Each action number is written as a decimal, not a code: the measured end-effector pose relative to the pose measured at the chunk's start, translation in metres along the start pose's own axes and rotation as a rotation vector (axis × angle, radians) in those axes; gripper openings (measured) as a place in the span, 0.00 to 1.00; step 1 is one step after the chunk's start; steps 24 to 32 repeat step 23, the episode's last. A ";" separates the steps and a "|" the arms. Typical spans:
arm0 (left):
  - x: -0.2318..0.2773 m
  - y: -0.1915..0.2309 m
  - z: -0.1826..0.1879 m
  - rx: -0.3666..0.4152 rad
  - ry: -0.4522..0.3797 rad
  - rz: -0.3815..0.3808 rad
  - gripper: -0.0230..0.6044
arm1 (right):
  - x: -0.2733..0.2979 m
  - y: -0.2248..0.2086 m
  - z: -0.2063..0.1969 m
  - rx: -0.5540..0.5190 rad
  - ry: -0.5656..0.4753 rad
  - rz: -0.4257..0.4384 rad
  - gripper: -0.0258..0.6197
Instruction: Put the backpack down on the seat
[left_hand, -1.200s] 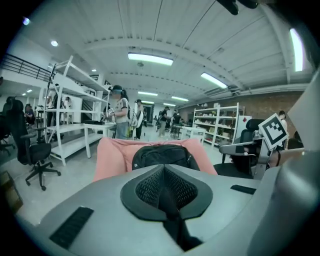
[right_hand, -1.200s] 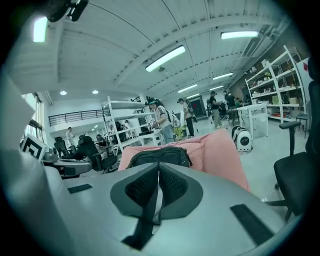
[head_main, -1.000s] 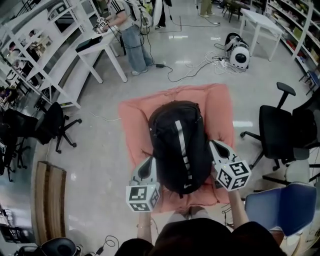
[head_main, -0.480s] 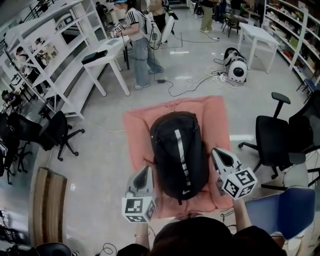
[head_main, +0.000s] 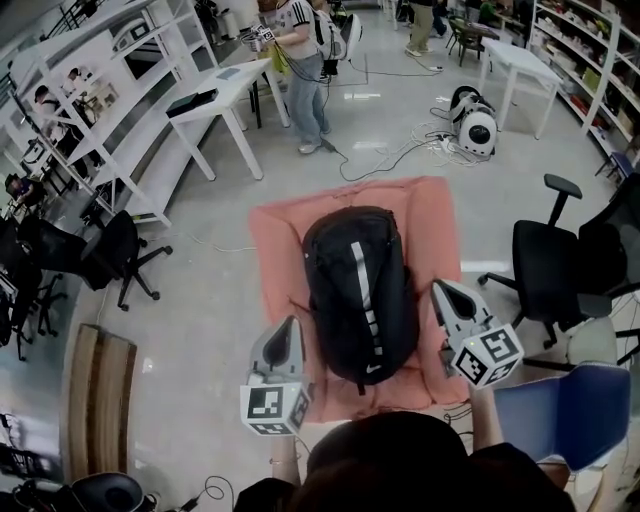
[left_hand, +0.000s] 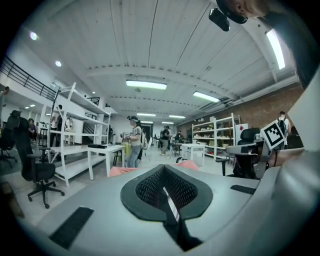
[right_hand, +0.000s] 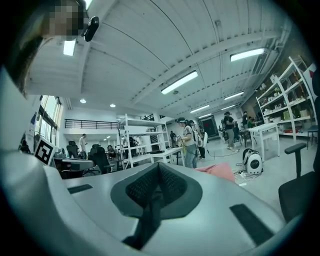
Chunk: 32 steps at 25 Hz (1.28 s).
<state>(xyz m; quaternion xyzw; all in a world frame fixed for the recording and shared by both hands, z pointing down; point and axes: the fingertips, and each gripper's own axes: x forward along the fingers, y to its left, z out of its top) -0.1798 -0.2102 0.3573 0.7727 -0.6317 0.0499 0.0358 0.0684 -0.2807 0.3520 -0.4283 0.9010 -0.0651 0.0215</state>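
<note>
A black backpack (head_main: 360, 290) with a pale stripe lies flat on the pink cushioned seat (head_main: 280, 250) in the head view. My left gripper (head_main: 290, 325) hangs just off the pack's near left side, jaws shut and empty. On the pack's right, my right gripper (head_main: 440, 290) is also shut, holding nothing. Neither touches the backpack. In the left gripper view the closed jaws of my left gripper (left_hand: 165, 187) point across the room, with a strip of the pink seat (left_hand: 120, 171) beyond. The right gripper view shows my right gripper (right_hand: 157, 187) closed, a corner of the seat (right_hand: 220, 171) past it.
A black office chair (head_main: 545, 270) and a blue chair (head_main: 560, 415) stand to the right. A wooden bench (head_main: 100, 390) lies at the left. Farther off are a white table (head_main: 225, 100), a standing person (head_main: 300, 60), a round white device (head_main: 478, 125) and floor cables.
Both grippers have drawn slightly away from the backpack's sides toward me. The backpack stays lying on the seat. The head camera has shifted a little.
</note>
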 end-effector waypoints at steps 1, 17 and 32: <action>-0.001 0.001 0.000 0.002 0.001 0.002 0.06 | -0.001 0.001 0.001 -0.001 -0.003 0.000 0.06; -0.004 0.001 -0.007 0.031 0.031 0.027 0.06 | -0.007 0.005 0.005 -0.012 -0.022 0.016 0.06; -0.005 0.003 -0.010 0.039 0.039 0.033 0.06 | -0.009 0.007 0.002 -0.011 -0.009 0.023 0.06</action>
